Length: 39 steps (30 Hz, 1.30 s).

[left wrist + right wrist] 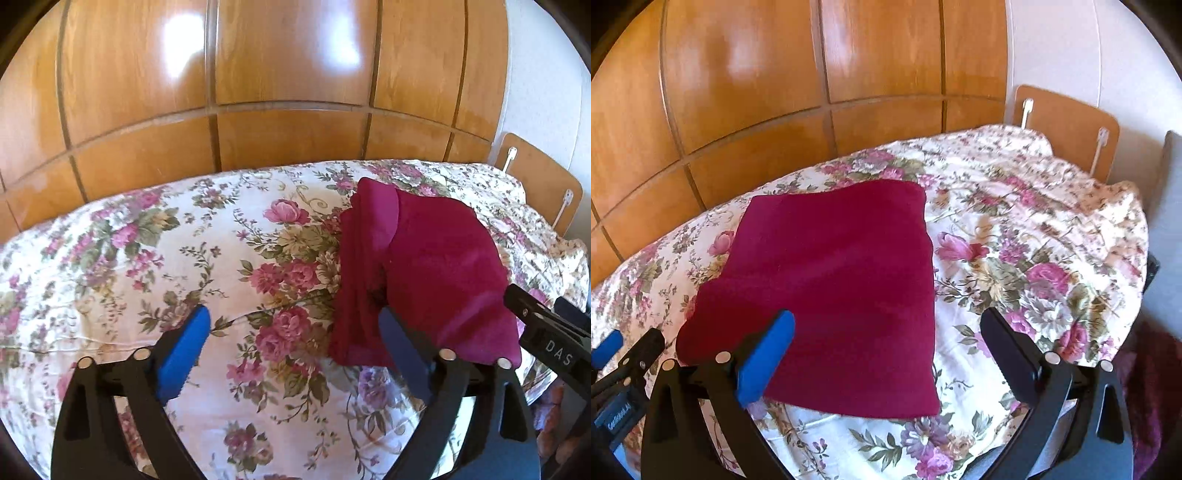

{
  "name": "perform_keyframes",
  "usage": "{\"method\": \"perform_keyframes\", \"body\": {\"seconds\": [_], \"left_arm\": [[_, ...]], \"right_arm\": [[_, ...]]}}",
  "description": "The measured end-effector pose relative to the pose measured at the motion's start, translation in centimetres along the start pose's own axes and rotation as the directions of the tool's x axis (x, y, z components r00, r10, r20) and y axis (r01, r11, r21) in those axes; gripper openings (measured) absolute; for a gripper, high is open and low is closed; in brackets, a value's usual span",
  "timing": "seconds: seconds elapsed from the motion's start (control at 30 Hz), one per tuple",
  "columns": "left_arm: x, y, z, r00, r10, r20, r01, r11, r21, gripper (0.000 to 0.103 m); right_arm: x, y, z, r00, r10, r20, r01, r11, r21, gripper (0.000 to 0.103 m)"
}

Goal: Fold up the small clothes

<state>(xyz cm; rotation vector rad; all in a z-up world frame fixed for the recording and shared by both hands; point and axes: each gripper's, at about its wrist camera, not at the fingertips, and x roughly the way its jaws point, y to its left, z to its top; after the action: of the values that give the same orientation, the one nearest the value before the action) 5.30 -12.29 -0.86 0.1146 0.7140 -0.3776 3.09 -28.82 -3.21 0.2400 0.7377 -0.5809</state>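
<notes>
Jaws wide on both grippers, nothing held; magenta garment [827,291] flat on floral bedspread [1015,236], between them, nearer right gripper [886,349], long axis running away

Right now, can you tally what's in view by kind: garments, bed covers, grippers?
Magenta garment: 1
Floral bed cover: 1
Grippers: 2, left gripper and right gripper, both open with nothing between the fingers
Total: 4

A folded dark magenta cloth [831,291] lies flat on a white floral-printed bedspread [1034,236], with the right gripper [886,332] spread wide above its near edge, touching nothing.
</notes>
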Motion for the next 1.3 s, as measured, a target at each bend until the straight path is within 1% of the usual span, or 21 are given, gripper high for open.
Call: {"method": "perform_keyframes", "body": {"seconds": [0.13,0.27,0.47,0.73,1.03,1.3], "left_arm": [[-0.3,-0.3,-0.6,1.0,0.018,-0.015,-0.017,1.0,0.007,0.093],[-1.0,-0.3,-0.9,1.0,0.018,-0.006,-0.018,1.0,-0.003,0.098],[-1.6,-0.7,-1.1,1.0,0.024,0.005,-0.024,1.0,0.004,0.098],[-1.6,-0.8,-1.1,0.999,0.032,0.008,-0.032,0.999,0.009,0.098],[-1.4,-1.1,-1.0,1.0,0.027,-0.001,-0.027,1.0,0.009,0.098],[-1.7,-1.0,-0.9,1.0,0.018,0.007,-0.018,1.0,0.004,0.098]], "right_arm": [[-0.8,0.4,-0.6,1.0,-0.012,0.022,0.012,1.0,-0.009,0.101],[-1.0,0.8,-1.0,1.0,-0.003,0.023,0.003,1.0,-0.023,0.101],[-1.1,1.0,-1.6,1.0,0.004,0.013,-0.003,1.0,-0.022,0.101],[-0.6,1.4,-1.8,0.999,0.034,0.001,-0.034,0.999,-0.033,0.101],[-0.2,1.2,-1.8,0.999,0.038,-0.002,-0.038,0.999,-0.012,0.101],[-0.6,1.1,-1.6,0.999,0.038,0.011,-0.038,0.999,-0.009,0.101]]}}
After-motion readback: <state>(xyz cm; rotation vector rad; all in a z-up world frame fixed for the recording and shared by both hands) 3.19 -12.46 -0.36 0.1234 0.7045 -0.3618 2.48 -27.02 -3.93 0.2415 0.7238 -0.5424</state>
